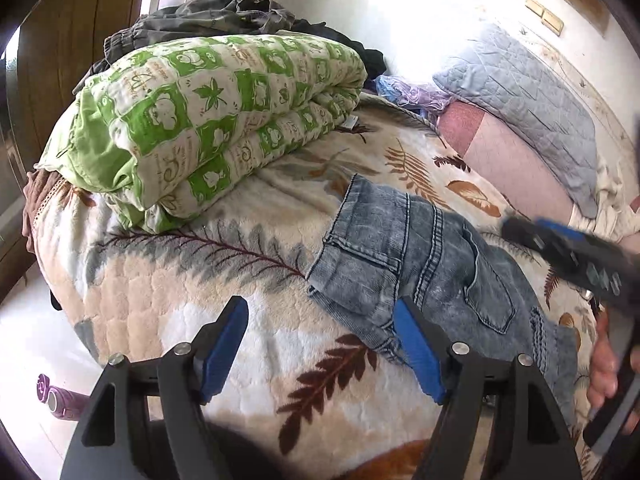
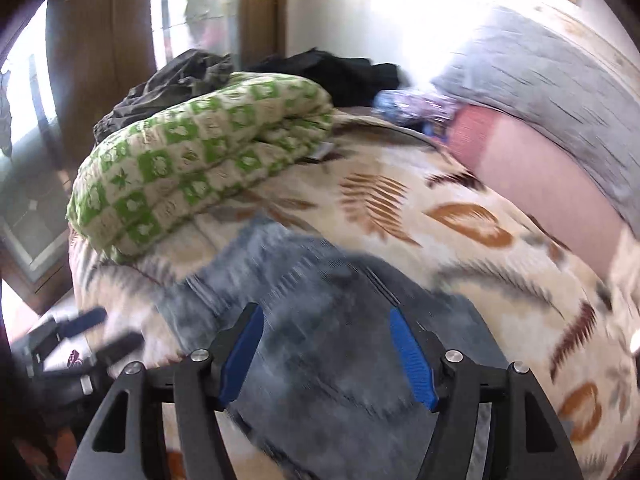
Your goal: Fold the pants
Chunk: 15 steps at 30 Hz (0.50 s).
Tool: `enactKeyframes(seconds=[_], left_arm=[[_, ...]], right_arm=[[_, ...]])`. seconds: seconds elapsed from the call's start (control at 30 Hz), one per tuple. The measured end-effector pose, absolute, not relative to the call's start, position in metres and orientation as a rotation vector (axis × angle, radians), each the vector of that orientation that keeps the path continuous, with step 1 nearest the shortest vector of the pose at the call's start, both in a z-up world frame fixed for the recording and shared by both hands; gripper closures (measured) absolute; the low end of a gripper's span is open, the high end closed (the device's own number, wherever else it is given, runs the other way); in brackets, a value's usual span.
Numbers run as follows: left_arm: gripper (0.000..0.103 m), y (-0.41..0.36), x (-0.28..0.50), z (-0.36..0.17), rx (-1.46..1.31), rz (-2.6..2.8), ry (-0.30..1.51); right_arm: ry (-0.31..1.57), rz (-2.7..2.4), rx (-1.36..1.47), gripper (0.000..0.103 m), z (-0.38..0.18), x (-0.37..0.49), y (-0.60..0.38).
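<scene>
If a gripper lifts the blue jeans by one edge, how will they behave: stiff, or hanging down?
The jeans lie folded in soft layers on the leaf-print blanket, so they would probably droop and unfold, not stay flat. The denim looks thick, with heavy seams, so likely rather heavy for cloth. Its rough weave probably will not slip between the blue pads.

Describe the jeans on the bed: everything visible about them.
The jeans are faded, acid-washed blue denim with heavy seams, a patch pocket and what looks like a belt loop. They lie flat but rumpled on the leaf-patterned fleece blanket, apart from the folded green quilt. Neither gripper holds them: the left gripper hovers open at their near edge, one blue finger overlapping the denim in view; the right gripper hovers open above them.
</scene>
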<state>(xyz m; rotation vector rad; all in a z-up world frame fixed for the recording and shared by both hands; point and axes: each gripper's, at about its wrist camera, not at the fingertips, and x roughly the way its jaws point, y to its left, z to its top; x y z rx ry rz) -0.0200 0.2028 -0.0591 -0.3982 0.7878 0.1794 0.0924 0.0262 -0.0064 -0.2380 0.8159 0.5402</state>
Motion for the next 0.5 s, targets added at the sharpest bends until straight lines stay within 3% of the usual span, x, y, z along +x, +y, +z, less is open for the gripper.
enactKeyframes(seconds=[0.5], left_arm=[[0.027,0.198,0.027,-0.100,-0.480,0.055,0.880]], right_arm=[[0.967,0.656,-0.321,0.033,-0.053,0.183,0.130]])
